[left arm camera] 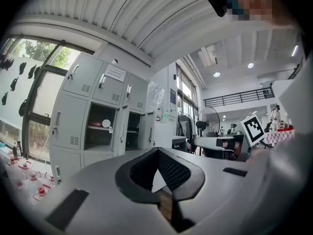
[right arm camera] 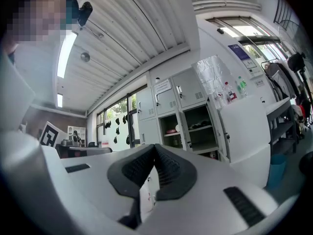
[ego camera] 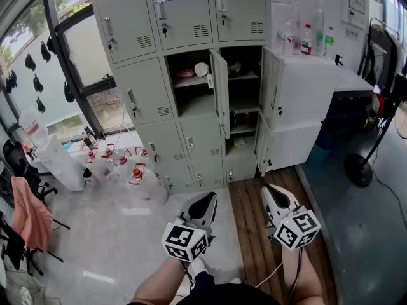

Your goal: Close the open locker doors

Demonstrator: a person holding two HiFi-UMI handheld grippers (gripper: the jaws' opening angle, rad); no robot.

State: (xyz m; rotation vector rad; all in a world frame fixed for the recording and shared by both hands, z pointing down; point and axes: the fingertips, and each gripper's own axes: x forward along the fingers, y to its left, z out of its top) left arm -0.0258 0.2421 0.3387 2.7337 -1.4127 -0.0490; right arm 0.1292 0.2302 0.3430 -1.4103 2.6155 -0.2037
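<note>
A person stands on the floor facing a bank of grey lockers (ego camera: 146,75), seen from above and well apart from it. Three doors hang open. The centre door (ego camera: 220,93) in the middle row juts out edge-on between two dark compartments. The upper right door (ego camera: 272,88) is swung wide beside a white cabinet (ego camera: 308,91), and the lower right door (ego camera: 262,146) sits just beneath it. The other doors are shut. Low in the frame, the left tongs (ego camera: 208,200) and the right tongs (ego camera: 269,190) point level toward the lockers. Each gripper view shows the dark ribbed pads pressed tip to tip with nothing between them, so both tongs are closed and empty. Clear jugs with red caps (ego camera: 135,171) crowd the floor to the left of the lockers, and a wooden floor strip (ego camera: 254,234) leads up to the right-hand doors. This looks like the approach step, with no door touched yet. The next move probably calls for stepping closer, lifting one closed pair of tongs to a door's free edge and pushing it round to its frame. The centre door seems handiest for the left tongs, and the right-hand pair for the right.
</note>
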